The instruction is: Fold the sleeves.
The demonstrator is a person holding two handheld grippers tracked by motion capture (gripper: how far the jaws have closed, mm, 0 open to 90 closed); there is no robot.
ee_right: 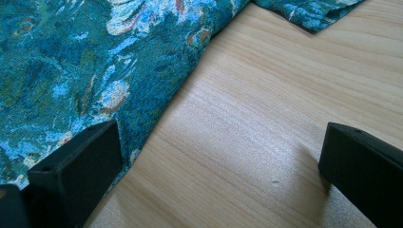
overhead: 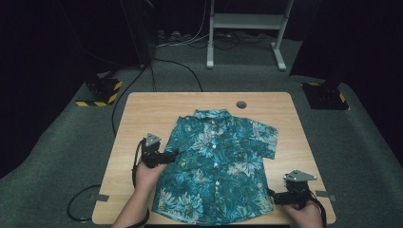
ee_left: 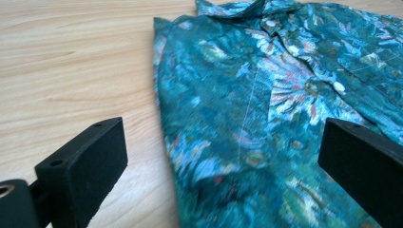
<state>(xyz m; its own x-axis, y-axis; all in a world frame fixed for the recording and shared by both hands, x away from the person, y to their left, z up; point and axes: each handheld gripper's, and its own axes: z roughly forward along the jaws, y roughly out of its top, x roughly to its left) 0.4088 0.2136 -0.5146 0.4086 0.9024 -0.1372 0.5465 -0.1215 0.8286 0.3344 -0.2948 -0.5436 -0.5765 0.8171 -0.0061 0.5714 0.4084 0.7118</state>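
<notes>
Between the spread-apart left tongs (ee_left: 218,156), soft teal floral cotton shirt (overhead: 218,161) is lying limp; right tongs (ee_right: 218,166), apart too, are nearing its hem corner.

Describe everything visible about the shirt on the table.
The shirt is a short-sleeved, collared button-up in teal fabric with a floral print and small white buttons. It lies flat, face up and buttoned on the wooden table, collar toward the far edge. The person's left sleeve looks folded in; the other is spread out. Both open grippers sit at its side edges, neither gripping it.

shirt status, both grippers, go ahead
Left gripper open at the shirt side edge. Right gripper open by the hem corner. Shirt flat on table, nothing blocking.
</notes>
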